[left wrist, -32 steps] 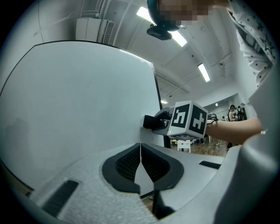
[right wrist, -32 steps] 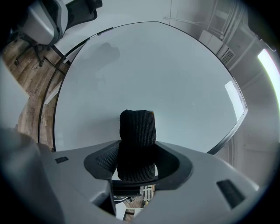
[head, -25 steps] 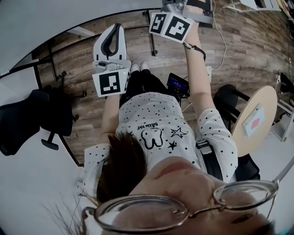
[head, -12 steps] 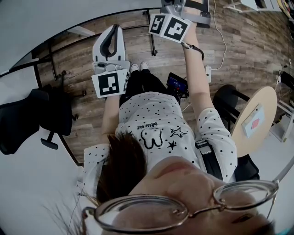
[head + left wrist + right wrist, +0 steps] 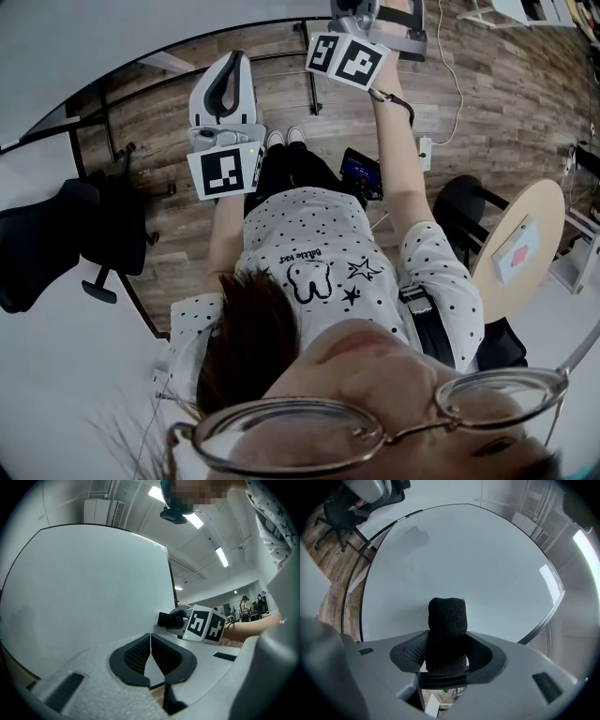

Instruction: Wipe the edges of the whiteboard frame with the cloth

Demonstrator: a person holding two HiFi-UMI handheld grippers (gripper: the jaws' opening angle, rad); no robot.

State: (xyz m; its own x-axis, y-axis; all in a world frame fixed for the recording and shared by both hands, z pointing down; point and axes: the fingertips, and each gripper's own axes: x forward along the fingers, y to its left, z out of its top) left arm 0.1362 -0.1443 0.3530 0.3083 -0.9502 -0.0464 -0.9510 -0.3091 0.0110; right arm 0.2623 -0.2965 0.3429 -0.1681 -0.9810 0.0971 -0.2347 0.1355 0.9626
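- Head view: person stands facing the whiteboard (image 5: 112, 37), both arms out. The left gripper (image 5: 230, 70) is lower and the right gripper (image 5: 361, 17) is higher, at the top edge of the picture.
- No cloth can be seen from here.
- Room: there is an office chair (image 5: 56, 244) to the left and a round table (image 5: 525, 244) to the right, both well apart from the arms. The wood floor (image 5: 497, 103) by the feet is open, so side steps along the board look free.
- Left gripper view: jaws are pressed together with nothing between them. This gripper points across the board face.
- The black frame (image 5: 169, 581) runs down the board's far side. The right gripper sits near that edge.
- The left gripper looks idle. It has no part in the wipe right now.
- Right gripper view: jaws pinch the black cloth (image 5: 447, 630), which stands up out of them toward the board.
- The cloth faces the white board surface, low and about mid-board, not the frame. Cannot tell if it touches the surface.
- The frame shows as a thin dark rim all round. The stretch that looks nearest runs to the lower right of the cloth.
- Step, as judged: approach, cloth in grip and brought up to the board, edge wiping not yet started.
- Next move needs the cloth shifted off the surface onto a frame edge. It then has to be pressed against the rim and slid along it.
- Corners need a turn of the wrist to follow the rim.
- The grip looks firm. The cloth sticks out well past the jaw tips, so the hard jaws should stay off the frame.
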